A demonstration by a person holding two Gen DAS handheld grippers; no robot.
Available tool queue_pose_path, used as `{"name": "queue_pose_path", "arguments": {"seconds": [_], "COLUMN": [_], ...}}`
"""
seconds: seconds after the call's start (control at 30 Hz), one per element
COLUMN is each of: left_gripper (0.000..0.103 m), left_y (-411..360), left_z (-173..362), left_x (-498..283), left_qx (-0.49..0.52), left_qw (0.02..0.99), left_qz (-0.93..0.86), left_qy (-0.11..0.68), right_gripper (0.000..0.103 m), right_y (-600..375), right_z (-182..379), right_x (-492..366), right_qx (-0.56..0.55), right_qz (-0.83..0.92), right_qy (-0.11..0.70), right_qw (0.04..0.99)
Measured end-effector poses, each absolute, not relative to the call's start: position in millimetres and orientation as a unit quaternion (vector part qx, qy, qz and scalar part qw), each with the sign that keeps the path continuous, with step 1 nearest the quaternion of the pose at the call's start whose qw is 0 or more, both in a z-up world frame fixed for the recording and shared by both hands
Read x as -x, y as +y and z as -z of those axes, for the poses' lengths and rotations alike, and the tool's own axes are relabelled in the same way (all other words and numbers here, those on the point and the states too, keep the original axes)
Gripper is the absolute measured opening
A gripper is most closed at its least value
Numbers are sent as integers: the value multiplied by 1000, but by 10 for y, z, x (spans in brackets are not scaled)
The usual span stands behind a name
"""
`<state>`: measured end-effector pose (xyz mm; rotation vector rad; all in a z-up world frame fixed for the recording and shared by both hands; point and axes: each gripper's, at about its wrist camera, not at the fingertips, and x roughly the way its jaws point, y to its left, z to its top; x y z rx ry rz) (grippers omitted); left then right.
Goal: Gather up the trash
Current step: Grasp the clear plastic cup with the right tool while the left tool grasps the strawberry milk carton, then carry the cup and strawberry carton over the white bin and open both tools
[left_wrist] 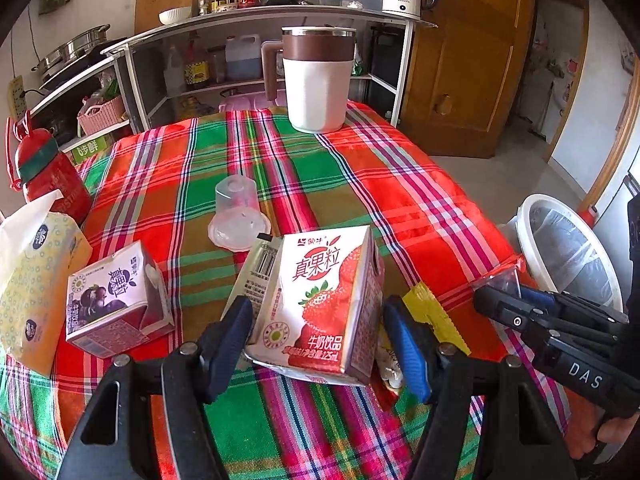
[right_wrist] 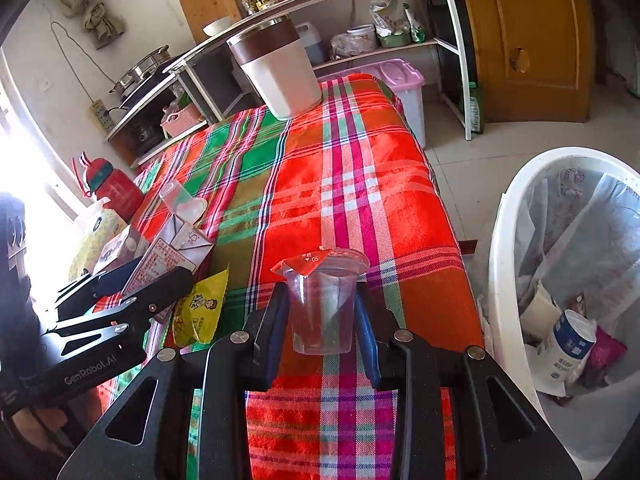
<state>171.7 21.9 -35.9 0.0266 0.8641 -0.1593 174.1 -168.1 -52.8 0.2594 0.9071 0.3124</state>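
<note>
A strawberry milk carton (left_wrist: 320, 300) stands tilted on the plaid tablecloth (left_wrist: 340, 168). My left gripper (left_wrist: 316, 312) is open astride it: the left pad is at its side, and a narrow gap shows at the right pad. In the right wrist view the left gripper (right_wrist: 132, 280) reaches over the carton (right_wrist: 172, 252). My right gripper (right_wrist: 322, 320) is shut on a clear plastic cup (right_wrist: 322, 308) with a peeled red foil lid, near the table's right edge. The right gripper (left_wrist: 504, 292) also shows in the left wrist view. A white trash bin (right_wrist: 498, 272) with a liner stands on the floor to the right.
A purple milk carton (left_wrist: 112, 304), an upturned clear cup (left_wrist: 236, 216) and a yellow wrapper (left_wrist: 428, 312) lie on the table. At the left stand a tissue pack (left_wrist: 36, 280) and a red bottle (left_wrist: 48, 172). A white-and-brown mug (left_wrist: 316, 80) sits at the far edge, shelves behind.
</note>
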Motion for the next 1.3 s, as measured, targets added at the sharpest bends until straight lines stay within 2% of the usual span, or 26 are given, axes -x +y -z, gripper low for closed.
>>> {"name": "queue_pose_path", "arguments": {"seconds": [0.53,1.3], "left_gripper": [58,58], "left_y": [297,186], "left_z": [276,-70], "left_x": [-1592,-1232], "left_qx": [22,30], "left_qw": [909,927], "left_qz": [84,100], "left_qy": [407,360], "right_gripper": [33,33], "right_y": [-1672,-1808], "right_z": [518,308], "right_x": [-1720,-1431], "right_qx": [-122,-118], "right_qz": [-151,-153], "right_qy": [432,402], "right_qw": [881,895]}}
